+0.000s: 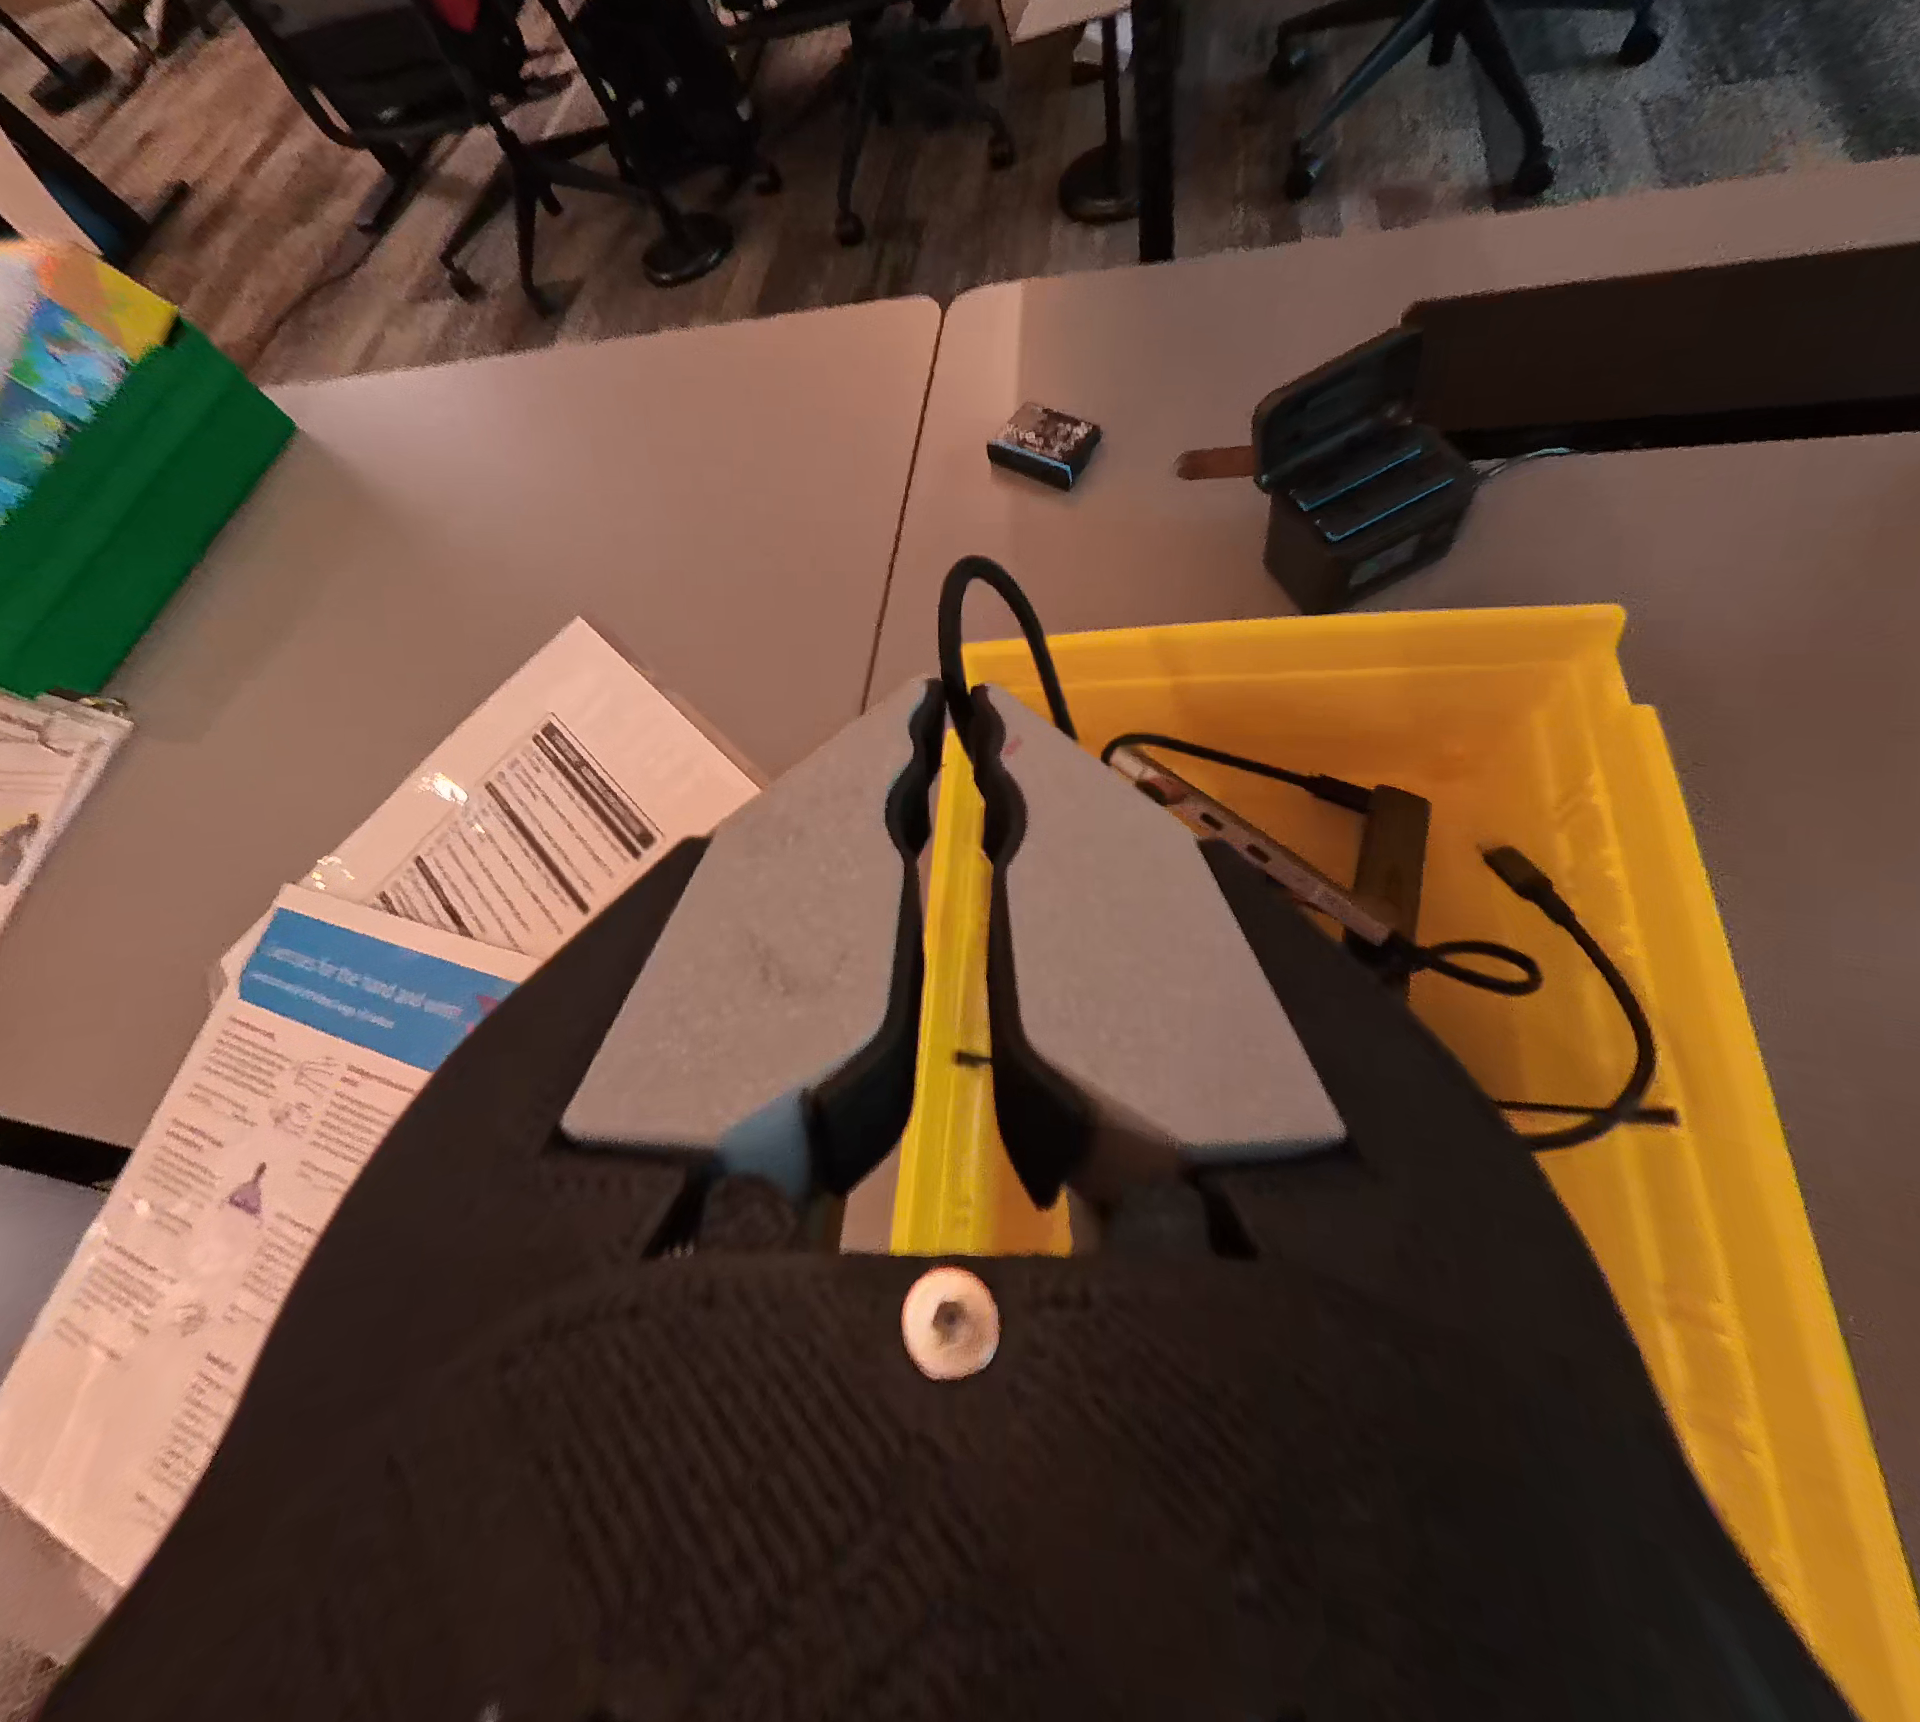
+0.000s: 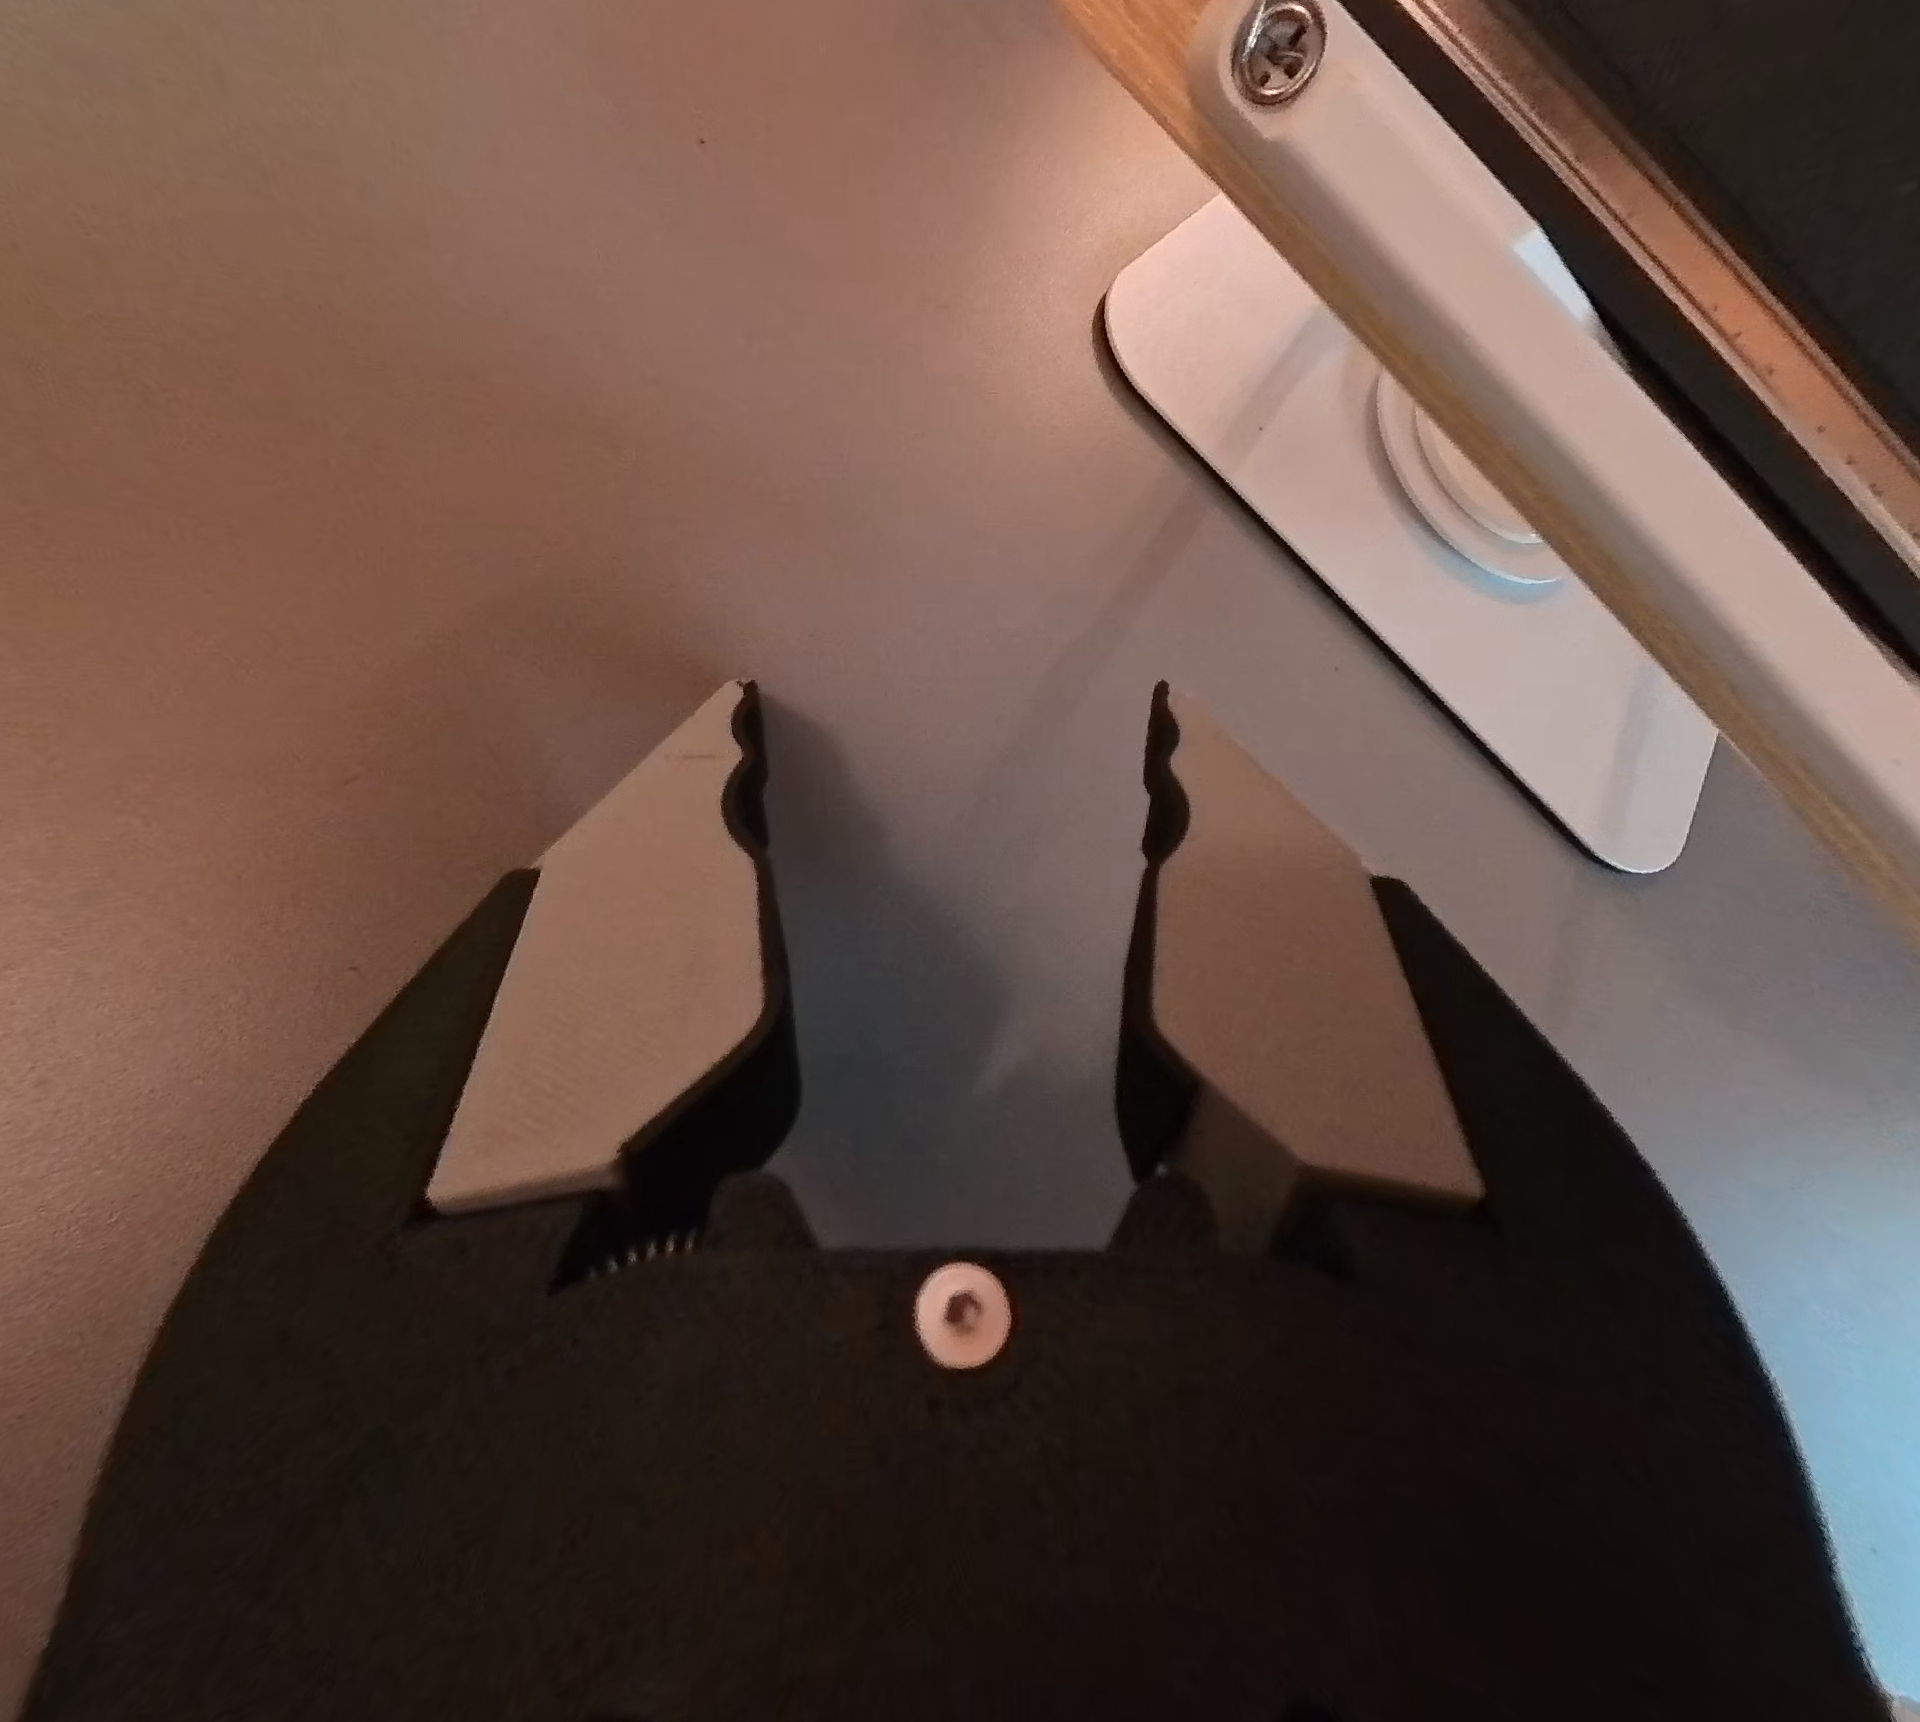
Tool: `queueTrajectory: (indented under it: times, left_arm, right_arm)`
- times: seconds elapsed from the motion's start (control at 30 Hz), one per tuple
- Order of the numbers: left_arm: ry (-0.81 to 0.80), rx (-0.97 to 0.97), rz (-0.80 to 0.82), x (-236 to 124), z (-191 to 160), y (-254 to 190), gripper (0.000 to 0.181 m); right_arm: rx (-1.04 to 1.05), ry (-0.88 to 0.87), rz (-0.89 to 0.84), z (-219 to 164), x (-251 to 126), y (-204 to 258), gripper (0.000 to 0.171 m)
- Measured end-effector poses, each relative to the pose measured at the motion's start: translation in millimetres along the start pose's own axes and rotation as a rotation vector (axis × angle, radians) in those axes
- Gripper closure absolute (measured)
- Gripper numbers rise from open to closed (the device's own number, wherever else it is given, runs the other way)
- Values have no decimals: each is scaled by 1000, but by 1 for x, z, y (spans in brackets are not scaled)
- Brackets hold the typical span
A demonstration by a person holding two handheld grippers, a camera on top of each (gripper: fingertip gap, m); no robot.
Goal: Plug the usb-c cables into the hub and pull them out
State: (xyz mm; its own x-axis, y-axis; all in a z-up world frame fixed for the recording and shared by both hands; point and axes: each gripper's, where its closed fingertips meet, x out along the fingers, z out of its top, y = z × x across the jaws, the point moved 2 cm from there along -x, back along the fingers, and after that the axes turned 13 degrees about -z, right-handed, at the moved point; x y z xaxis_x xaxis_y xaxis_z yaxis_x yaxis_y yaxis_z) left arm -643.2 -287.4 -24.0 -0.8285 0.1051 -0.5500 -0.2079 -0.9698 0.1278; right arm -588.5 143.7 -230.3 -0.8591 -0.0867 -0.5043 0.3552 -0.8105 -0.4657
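My left gripper [image 1: 961, 706] is shut on a black usb-c cable [image 1: 982, 602] that loops up above the fingertips, held over the near-left rim of a yellow bin [image 1: 1558, 737]. Inside the bin lies a slim grey hub [image 1: 1247, 841] propped against a dark block [image 1: 1392, 851], with a cable plugged in on its far side. Another loose black cable [image 1: 1600, 955] lies in the bin to the right of the hub. My right gripper [image 2: 956, 716] is open and empty, close above a bare grey tabletop [image 2: 520, 322]. The hub and cables are not in the right wrist view.
Printed sheets [image 1: 436, 945] lie left of the bin. A green box [image 1: 125, 509] stands far left. A small black box [image 1: 1044, 444] and an open black case [image 1: 1361, 477] sit behind the bin. Office chairs [image 1: 436, 41] stand beyond. A white plate [image 2: 1403, 550] and wooden bar [image 2: 1455, 270] lie right of the right gripper. My right fingertips sit around 50 centimetres from my left ones.
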Motion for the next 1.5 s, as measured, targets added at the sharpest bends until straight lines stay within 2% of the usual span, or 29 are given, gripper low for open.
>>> queueTrajectory:
  times: [0.43, 0.8, 1.03, 1.13, 1.17, 1.23, 1.4, 1.5]
  left_arm:
    - [-105, 173, 30, -66, 67, -27, 180]
    - [-174, 299, 62, -129, 110, -47, 180]
    - [-231, 395, 5, -161, 132, -92, 180]
    - [-263, 459, -38, -171, 141, -123, 180]
    - [-270, 482, -58, -173, 142, -136, 180]
    - [-281, 532, -108, -174, 143, -164, 180]
    - [-315, 653, -281, -166, 131, -247, 179]
    - [-323, 719, -399, -159, 116, -296, 180]
  right_arm:
    - [-11, -6, -4, 0, -1, 1, 102]
    - [-24, -12, -12, 1, -1, 2, 104]
    - [-41, -21, -22, 1, -2, 2, 105]
    - [-35, -18, -29, 0, -3, 1, 101]
    - [-23, -13, -15, -1, -4, 1, 98]
    - [20, -11, 91, -1, -9, 9, 82]
    - [125, -137, 327, 21, -37, 23, 82]
    - [117, -250, 580, 36, -76, 40, 86]
